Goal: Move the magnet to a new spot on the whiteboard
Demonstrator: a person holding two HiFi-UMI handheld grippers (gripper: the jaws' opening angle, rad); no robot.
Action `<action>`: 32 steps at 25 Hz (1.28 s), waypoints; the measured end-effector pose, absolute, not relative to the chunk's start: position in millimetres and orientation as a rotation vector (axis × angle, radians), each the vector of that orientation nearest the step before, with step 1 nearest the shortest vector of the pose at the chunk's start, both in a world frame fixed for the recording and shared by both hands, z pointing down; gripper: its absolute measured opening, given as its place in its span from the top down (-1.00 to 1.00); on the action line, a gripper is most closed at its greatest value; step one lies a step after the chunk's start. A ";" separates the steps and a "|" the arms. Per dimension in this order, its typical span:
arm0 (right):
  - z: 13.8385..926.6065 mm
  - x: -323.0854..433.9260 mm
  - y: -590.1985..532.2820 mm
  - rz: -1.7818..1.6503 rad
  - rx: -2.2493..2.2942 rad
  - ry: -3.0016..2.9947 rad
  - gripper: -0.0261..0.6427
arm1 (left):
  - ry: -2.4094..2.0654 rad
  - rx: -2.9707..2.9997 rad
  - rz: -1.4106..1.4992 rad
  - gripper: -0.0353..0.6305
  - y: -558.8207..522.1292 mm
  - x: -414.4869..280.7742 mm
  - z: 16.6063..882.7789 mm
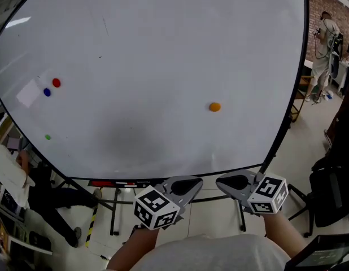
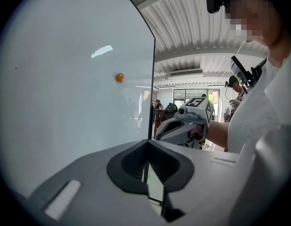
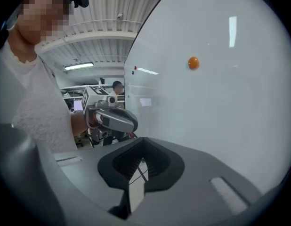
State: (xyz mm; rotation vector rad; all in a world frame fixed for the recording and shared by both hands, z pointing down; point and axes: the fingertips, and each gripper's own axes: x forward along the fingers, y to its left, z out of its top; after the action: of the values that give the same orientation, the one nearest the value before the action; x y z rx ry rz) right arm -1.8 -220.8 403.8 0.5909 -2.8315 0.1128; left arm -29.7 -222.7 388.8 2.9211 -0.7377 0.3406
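Both grippers sit nearest you, low in the head view under the board's bottom edge. Your left gripper (image 1: 184,186) and right gripper (image 1: 235,182) each have their jaws pressed together, with nothing between them.

The orange magnet (image 1: 214,106) clings to the whiteboard (image 1: 163,33) right of centre, above your right gripper and well apart from it. It looks like the one to move, and the right gripper is the natural choice.

Spread those jaws before you reach, since closed tips would only knock the magnet sideways. Come at the board squarely and bring one pad to each side of the magnet's rim. Close gently: it looks small, round and smooth, so it may squirt out of a hard or off-centre pinch. Lift it straight off the surface so it does not drag.

Set it down on a bare stretch of board. Plenty lies open around it, while the far left already holds a red magnet (image 1: 56,82), a blue magnet (image 1: 47,92), a green magnet (image 1: 48,136) and a pale paper patch (image 1: 29,93). Hold your left gripper low, clear of the reach.
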 end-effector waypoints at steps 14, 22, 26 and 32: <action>386.6 -2.8 -223.1 -0.297 0.587 -2.738 0.91 | -0.772 2.906 0.348 0.94 -222.8 -27.1 389.7; 330.7 -3.9 -254.5 -0.748 0.774 -2.528 0.83 | -0.776 2.904 0.358 0.94 -220.9 -34.1 392.5; 298.0 -6.7 -273.3 -0.918 0.861 -2.416 0.71 | -0.775 2.902 0.358 0.94 -220.8 -36.8 395.1; 265.9 -4.9 -305.7 -1.072 0.979 -2.245 0.43 | -0.770 2.896 0.364 0.94 -223.8 -39.9 400.3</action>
State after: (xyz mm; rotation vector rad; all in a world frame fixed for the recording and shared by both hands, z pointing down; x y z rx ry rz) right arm -4.9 -305.7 265.9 0.9786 -2.2455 -1.0717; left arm -39.9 -223.8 400.3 2.8959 -0.7699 0.3645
